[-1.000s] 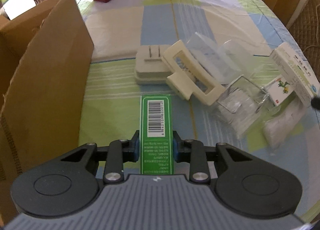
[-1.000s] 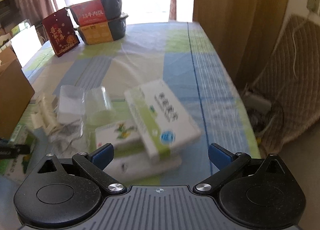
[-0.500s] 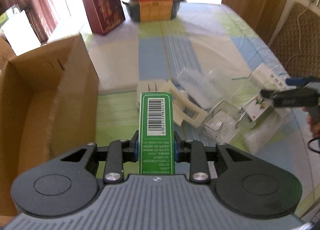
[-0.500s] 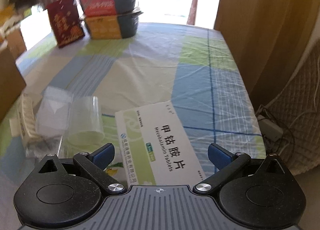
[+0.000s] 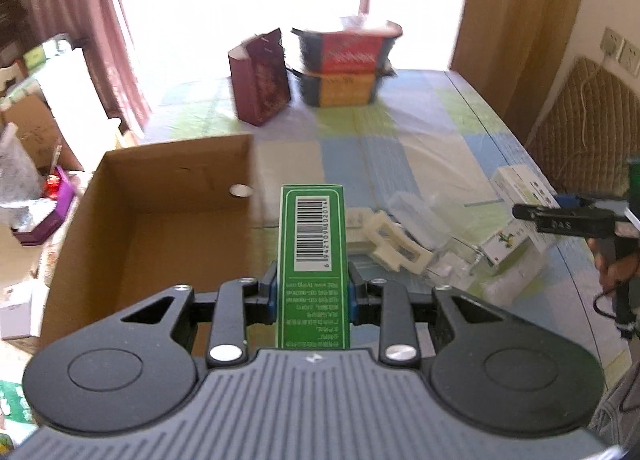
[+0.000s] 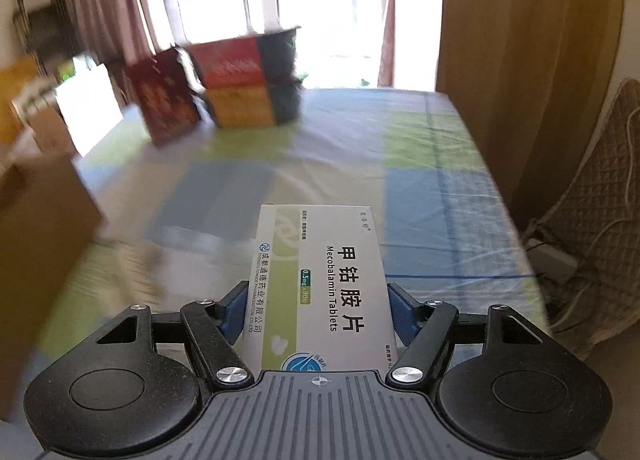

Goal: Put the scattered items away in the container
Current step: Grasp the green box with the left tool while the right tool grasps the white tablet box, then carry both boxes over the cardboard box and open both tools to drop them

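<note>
We find the left gripper [image 5: 312, 294] clamped on a narrow green cardboard carton with a white barcode panel [image 5: 312, 244], blue pads pressing its two long sides. The carton is held clear of the table, barcode face up, pointing away from the camera. Just to its left stands the open brown cardboard box [image 5: 160, 196], its far wall pierced by a round hole; its floor shows bare where visible.

We find the right gripper [image 6: 318, 310] closed on a white and green medicine box printed "Mecobalamin Tablets" [image 6: 320, 280], held by both long edges, printed face up, above the table.

In the left view, right of the green carton, a cream plastic rectangular frame piece [image 5: 394, 246] lies on the blue and green checked tablecloth [image 5: 440, 128], touching clear plastic containers [image 5: 420, 216]. Near these lies a small white box with a yellow flower print [image 5: 502, 246].

At the table's far end a dark red paper gift bag [image 5: 260, 80] stands beside two stacked dark trays with red and yellow labels [image 5: 346, 68].

The right view is motion-blurred to the left; detail there cannot be judged.
</note>
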`<action>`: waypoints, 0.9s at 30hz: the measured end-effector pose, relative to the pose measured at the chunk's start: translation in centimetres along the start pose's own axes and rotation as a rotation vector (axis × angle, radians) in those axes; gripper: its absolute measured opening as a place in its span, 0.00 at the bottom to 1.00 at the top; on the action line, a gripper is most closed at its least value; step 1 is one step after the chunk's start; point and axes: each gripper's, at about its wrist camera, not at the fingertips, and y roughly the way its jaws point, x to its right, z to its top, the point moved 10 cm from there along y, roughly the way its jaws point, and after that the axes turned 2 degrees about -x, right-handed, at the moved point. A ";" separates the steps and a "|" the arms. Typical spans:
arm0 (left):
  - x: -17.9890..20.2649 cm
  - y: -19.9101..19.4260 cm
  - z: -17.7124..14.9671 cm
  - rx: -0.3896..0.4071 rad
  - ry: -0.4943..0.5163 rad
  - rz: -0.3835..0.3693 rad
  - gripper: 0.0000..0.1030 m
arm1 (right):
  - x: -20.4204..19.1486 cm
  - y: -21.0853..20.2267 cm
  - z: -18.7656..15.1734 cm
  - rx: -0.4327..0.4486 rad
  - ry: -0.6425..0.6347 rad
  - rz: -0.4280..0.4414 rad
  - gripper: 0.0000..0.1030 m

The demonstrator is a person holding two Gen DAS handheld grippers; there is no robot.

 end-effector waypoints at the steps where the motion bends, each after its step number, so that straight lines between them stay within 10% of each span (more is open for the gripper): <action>1: -0.8 -0.6 0.0 0.007 -0.005 0.007 0.25 | -1.1 -0.7 0.0 0.006 0.015 0.023 0.71; 14: -13.2 -3.5 -2.7 -0.039 -0.053 0.105 0.25 | -23.2 -7.0 1.8 0.017 0.036 0.364 0.71; 27: -19.0 1.8 -4.5 -0.106 -0.088 0.070 0.25 | -37.5 -2.5 0.0 -0.067 -0.226 0.277 0.71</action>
